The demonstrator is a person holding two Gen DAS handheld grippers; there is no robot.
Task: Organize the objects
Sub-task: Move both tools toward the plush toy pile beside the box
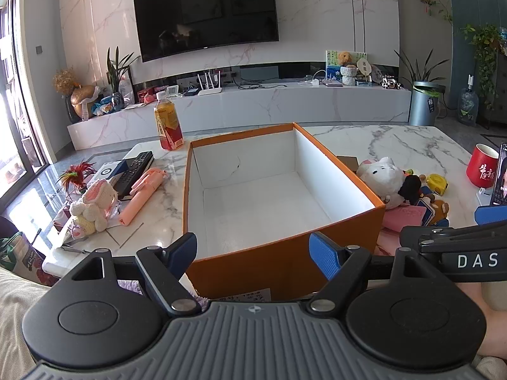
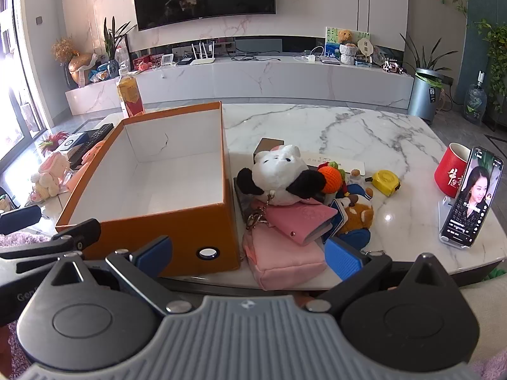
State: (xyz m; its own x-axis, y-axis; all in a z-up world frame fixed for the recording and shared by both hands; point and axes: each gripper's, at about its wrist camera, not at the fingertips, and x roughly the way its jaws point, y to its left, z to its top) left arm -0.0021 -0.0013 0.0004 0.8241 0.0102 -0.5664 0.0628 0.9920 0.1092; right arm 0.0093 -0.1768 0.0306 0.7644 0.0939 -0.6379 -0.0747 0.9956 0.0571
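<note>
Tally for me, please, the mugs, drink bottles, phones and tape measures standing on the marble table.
Red ceramic mug: 1
Plastic bottle of amber drink: 1
Black smartphone on a white stand: 1
Yellow tape measure: 1
Total: 4

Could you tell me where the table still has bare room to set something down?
The marble is bare behind the toy pile, from the orange box to the red mug. The box is empty inside. Crowded: right of the box, and left around the remote.
</note>
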